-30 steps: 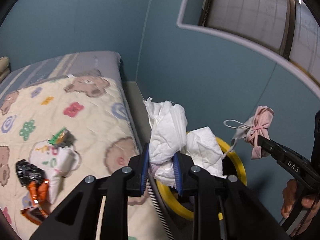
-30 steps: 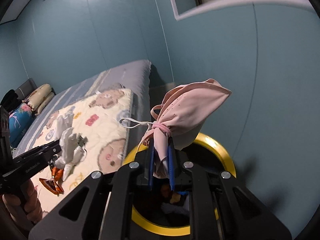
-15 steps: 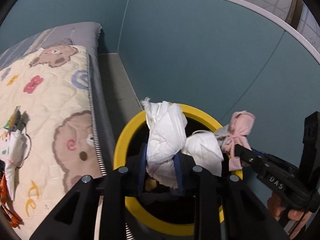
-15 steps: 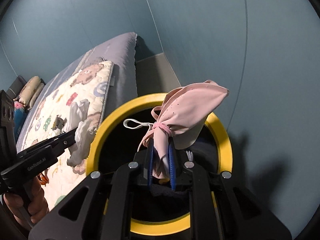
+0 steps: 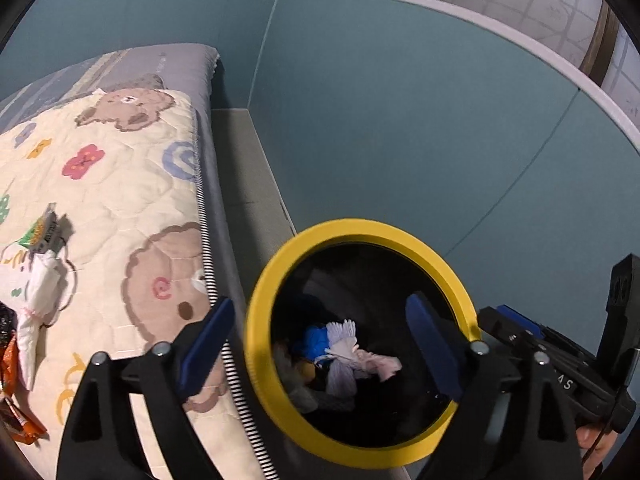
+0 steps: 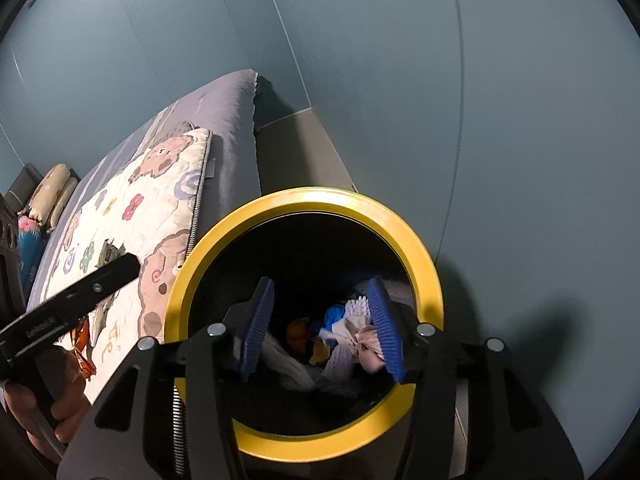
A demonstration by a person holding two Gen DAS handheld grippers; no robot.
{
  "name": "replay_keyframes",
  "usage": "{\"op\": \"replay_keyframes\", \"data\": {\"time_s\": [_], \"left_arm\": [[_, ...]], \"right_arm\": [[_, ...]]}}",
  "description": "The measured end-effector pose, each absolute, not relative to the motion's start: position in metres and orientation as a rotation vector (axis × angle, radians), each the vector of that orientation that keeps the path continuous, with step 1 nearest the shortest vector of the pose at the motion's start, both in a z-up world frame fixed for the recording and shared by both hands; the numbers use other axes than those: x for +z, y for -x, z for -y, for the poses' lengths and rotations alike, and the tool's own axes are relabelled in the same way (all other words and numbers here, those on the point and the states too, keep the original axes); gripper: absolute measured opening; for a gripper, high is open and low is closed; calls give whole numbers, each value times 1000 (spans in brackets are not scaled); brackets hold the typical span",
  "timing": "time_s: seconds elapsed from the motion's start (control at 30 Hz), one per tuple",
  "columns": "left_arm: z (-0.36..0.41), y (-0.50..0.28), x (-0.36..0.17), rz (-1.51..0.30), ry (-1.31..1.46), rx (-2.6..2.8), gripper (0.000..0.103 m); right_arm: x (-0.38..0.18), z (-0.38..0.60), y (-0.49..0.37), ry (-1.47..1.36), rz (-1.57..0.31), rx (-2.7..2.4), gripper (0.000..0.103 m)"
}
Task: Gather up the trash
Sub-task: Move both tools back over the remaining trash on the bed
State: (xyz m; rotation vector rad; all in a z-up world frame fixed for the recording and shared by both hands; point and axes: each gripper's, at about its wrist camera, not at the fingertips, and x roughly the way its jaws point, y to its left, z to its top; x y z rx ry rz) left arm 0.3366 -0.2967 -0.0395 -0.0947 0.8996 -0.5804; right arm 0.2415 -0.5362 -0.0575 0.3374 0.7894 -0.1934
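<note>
Both grippers hang over the yellow-rimmed black bin [image 5: 360, 232] [image 6: 304, 200] beside the bed. My left gripper [image 5: 320, 346] has its jaws opening wide, and nothing is between its blue pads. My right gripper [image 6: 320, 328] also has its jaws opening, with nothing between them. Down at the bottom of the bin lie the white tissue wad [image 5: 344, 334] and the pink mask [image 6: 370, 354] [image 5: 384, 364], among other rubbish. In the left wrist view the right gripper [image 5: 500, 320] sits at the bin's right rim. In the right wrist view the left gripper [image 6: 128, 264] reaches in from the left.
On the patterned quilt [image 5: 132, 184] to the left lie more scraps: a green-and-dark wrapper [image 5: 44, 234], a white tissue [image 5: 38, 296] and an orange wrapper [image 5: 12, 380]. A teal wall [image 5: 400, 120] stands close behind the bin. Pillows [image 6: 52, 192] lie at the bed's far end.
Both grippers sank over the bin and went from shut to open. The white wad and the pink mask left the jaws and now lie inside the bin.
</note>
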Motion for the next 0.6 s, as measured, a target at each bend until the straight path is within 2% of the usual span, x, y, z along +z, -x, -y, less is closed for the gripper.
{"op": "replay_keyframes", "data": {"time_s": [0.27, 0.6], "left_arm": [[249, -329, -20, -829, 90, -515, 93], [163, -323, -3, -777, 150, -410, 95]], "right_arm": [[-41, 499, -231, -309, -738, -100, 56], [-19, 414, -230, -198, -710, 58, 58]]}}
